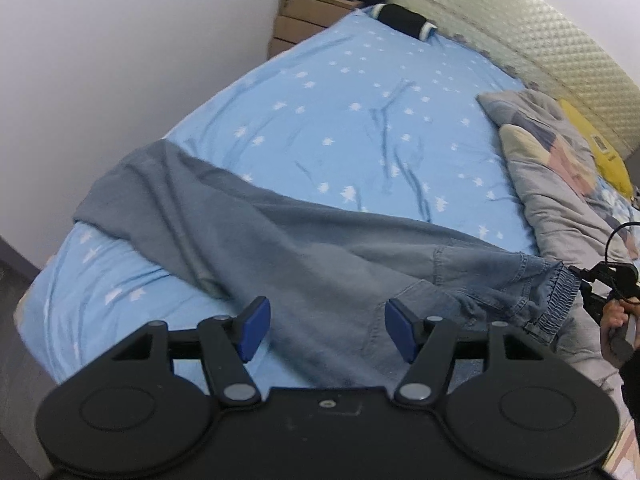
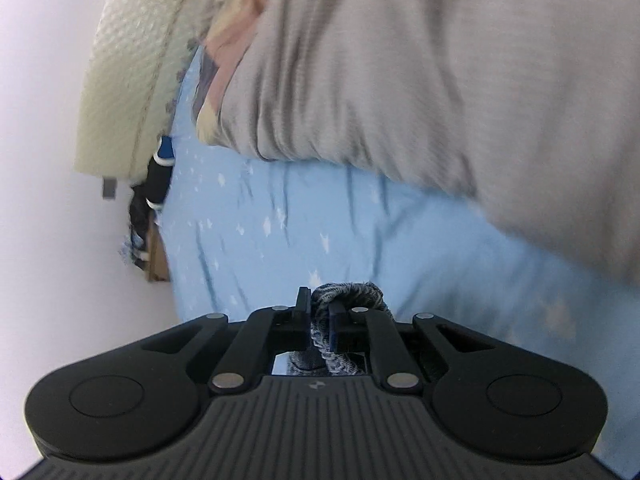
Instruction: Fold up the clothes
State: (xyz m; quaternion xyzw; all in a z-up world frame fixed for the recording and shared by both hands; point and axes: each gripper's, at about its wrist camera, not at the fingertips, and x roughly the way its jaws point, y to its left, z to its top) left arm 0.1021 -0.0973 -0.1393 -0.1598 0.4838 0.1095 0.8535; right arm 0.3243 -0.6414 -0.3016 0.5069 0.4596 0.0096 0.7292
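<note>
A pair of blue-grey denim trousers [image 1: 280, 248] lies stretched across the near part of the bed, with its elastic waistband [image 1: 560, 300] at the right. My left gripper [image 1: 326, 330] is open and empty, with its blue pads just above the trousers' middle. My right gripper [image 2: 320, 320] is shut on a bunched piece of the trousers' waistband [image 2: 352, 294]. In the left wrist view the right gripper [image 1: 600, 284] shows at the right edge, held by a hand next to the waistband.
The bed has a light blue sheet with white stars [image 1: 340, 92]. A grey patterned quilt [image 1: 560, 168] lies at the right, with a yellow item [image 1: 600, 148] behind it. A dark rolled garment [image 1: 404, 20] lies at the far end. A wooden nightstand [image 1: 304, 16] stands by the padded headboard [image 1: 520, 24].
</note>
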